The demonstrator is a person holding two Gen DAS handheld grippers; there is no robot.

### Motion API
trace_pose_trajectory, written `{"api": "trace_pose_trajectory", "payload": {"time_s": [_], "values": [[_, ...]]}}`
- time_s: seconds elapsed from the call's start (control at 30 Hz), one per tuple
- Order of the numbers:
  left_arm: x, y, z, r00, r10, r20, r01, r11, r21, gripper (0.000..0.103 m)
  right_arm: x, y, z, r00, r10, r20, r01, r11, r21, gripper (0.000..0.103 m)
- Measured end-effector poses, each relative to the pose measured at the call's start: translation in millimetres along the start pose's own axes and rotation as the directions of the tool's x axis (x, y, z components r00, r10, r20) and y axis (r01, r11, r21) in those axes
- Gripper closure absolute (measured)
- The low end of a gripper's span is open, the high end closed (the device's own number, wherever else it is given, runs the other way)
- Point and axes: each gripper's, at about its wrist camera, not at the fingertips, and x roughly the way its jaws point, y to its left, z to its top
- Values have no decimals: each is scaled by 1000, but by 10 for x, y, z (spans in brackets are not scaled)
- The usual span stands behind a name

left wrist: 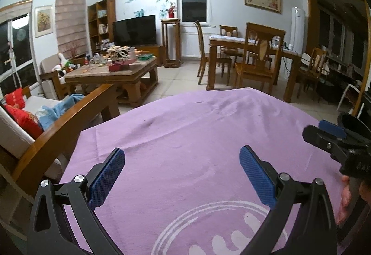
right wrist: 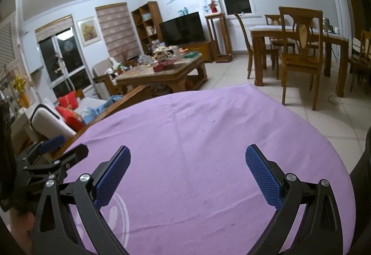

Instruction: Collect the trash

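Both tools hover over the purple cloth (left wrist: pixel 185 129), and no trash shows on it or in either grip. The left gripper (left wrist: pixel 182 176) has jaws spread wide, empty; the right gripper (right wrist: pixel 187 173) likewise. Either collecting is finished or it hasn't begun. At three o'clock in the left view, faint embossed letters are unreadable.

a table is covered by a purple cloth (left wrist: pixel 185 129), creased along fold lines and sprinkled with small dark specks. a white swirl print (left wrist: pixel 215 227) marks the cloth's near edge. the cloth reaches the table's far rim (right wrist: pixel 208 90).
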Motion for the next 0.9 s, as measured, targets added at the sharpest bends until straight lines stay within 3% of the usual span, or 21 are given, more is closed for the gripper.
{"api": "trace_pose_trajectory", "payload": {"time_s": [0.3,0.9], "values": [[-60,10,5,999,25,31,-25,1000,10,5,-8,-10,-28,1000,5,-9,-5,1000,12,5],[-1,103,-9,1000,17,-25,-17,999,-29,5,-4,-15,-14,1000,7,-15,-6,1000,19,5]]}}
